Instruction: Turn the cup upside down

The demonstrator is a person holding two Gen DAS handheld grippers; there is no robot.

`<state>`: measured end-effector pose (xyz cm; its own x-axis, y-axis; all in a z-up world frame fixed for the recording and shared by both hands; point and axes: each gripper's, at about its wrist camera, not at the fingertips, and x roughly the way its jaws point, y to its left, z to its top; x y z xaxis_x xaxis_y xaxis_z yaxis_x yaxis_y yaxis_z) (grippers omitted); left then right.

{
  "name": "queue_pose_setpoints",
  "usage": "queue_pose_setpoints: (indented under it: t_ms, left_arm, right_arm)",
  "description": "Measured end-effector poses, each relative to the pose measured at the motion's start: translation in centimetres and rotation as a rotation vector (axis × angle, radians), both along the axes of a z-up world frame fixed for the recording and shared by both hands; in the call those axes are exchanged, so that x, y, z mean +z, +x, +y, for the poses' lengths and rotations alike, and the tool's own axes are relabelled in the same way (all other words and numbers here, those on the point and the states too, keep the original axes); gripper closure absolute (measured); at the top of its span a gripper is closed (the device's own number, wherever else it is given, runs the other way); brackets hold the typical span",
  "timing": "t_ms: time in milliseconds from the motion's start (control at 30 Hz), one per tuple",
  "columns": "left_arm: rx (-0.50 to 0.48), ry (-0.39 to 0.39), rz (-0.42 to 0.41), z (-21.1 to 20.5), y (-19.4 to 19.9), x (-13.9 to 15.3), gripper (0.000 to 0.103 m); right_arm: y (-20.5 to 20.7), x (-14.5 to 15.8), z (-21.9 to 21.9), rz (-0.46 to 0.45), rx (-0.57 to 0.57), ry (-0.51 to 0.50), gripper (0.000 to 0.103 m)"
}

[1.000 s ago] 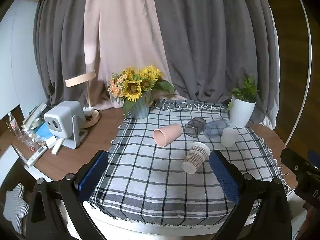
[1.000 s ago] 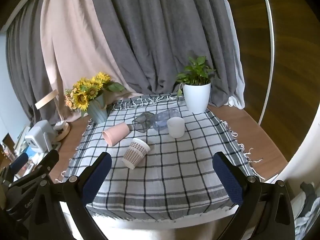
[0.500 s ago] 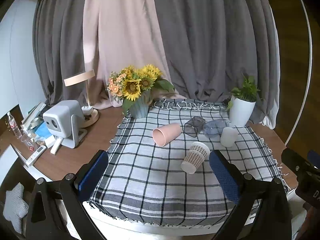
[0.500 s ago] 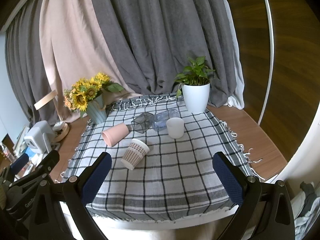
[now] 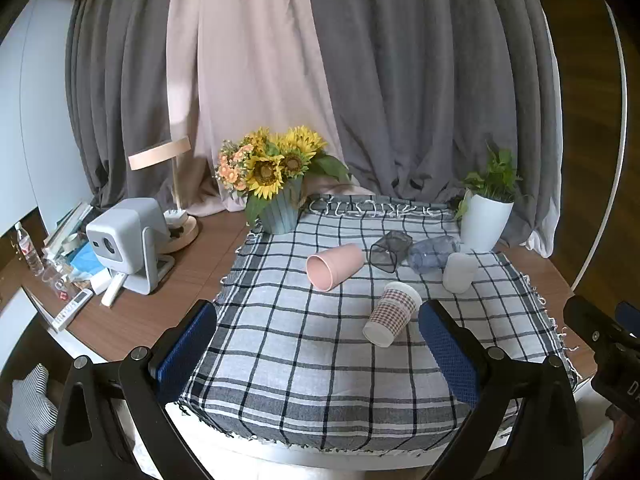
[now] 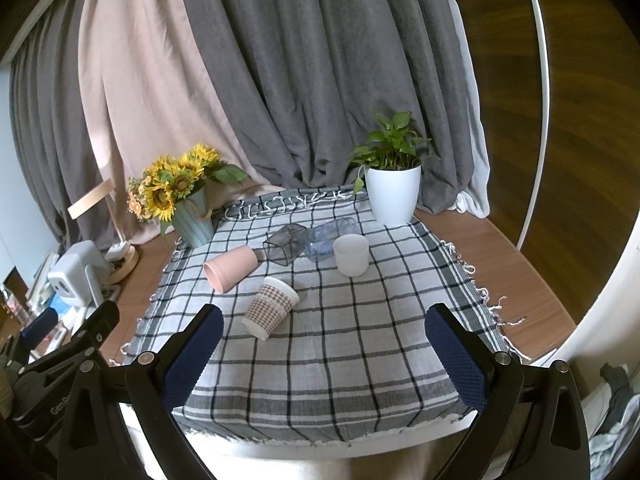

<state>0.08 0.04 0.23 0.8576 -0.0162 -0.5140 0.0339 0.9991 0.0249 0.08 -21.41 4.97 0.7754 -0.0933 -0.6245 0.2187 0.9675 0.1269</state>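
Checked paper cup: on its side on the plaid tablecloth, rim toward the far side, base toward the near edge; same spot and same tilt as in the earlier frames. Pink cup: on its side, behind and to the left, apart from the checked cup, unmoved. Dark square glass and clear bluish glass: both tipped over, side by side, touching or nearly so, unchanged. Frosted white cup: upright, just in front of the bluish glass. Left gripper: released, blue pads wide apart, nothing between them, above the near edge of the cloth, well short of the cups; framing shifted only slightly since a second ago. Right gripper: likewise released and empty, held above the near edge, view nearly identical to before. Sunflower vase and potted plant: at the far corners of the cloth, as before. Projector: on the wooden table left of the cloth.
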Motion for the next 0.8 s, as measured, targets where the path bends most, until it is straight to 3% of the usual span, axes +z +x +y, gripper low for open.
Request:
queue_pose_setpoints:
  t_ms: [800]
  left_arm:
    - [-0.006,-0.002,0.007,0.1,0.2,-0.7,0.0]
  right_arm:
    - [0.44,-0.15,0.0,0.006,-0.005,0.001,0.001]
